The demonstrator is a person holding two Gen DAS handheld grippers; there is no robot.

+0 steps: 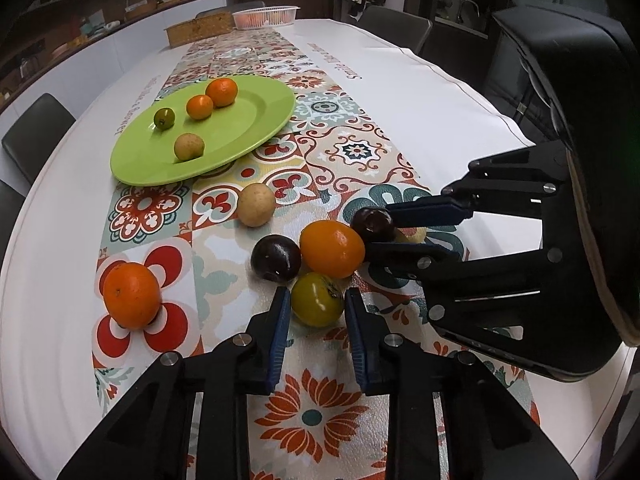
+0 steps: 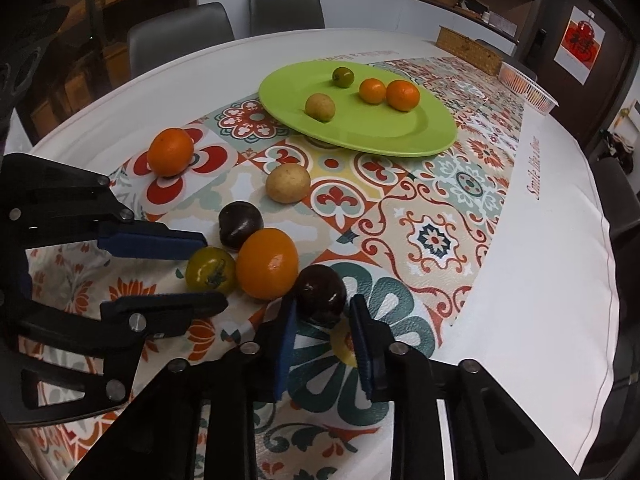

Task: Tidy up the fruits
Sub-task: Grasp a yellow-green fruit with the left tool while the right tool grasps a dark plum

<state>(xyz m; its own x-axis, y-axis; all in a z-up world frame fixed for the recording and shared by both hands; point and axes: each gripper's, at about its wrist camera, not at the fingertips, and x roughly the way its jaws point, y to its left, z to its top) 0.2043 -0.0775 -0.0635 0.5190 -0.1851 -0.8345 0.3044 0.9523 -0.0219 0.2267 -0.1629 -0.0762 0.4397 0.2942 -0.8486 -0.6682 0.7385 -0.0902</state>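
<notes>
A green plate [image 1: 256, 136] [image 2: 400, 136] holds two oranges, a small green fruit and a tan fruit. On the cloth lie an orange [image 1: 131, 295] [image 2: 170, 152], a tan fruit [image 1: 256, 205] [image 2: 288, 182], a dark plum [image 1: 276, 258] [image 2: 241, 225] and a big orange [image 1: 332, 249] [image 2: 267, 263]. My left gripper [image 1: 318, 298] [image 2: 210, 274] is open around a yellow-green tomato [image 1: 317, 299] [image 2: 211, 270]. My right gripper [image 2: 323, 306] [image 1: 374, 227] is open around a second dark plum [image 2: 320, 294] [image 1: 373, 224]; a yellow fruit [image 2: 344, 342] lies just behind it.
A patterned runner covers the white table [image 1: 420, 92]. A wicker box [image 1: 200, 30] and a white basket [image 1: 266, 16] stand at the far end. Grey chairs [image 2: 180, 36] ring the table.
</notes>
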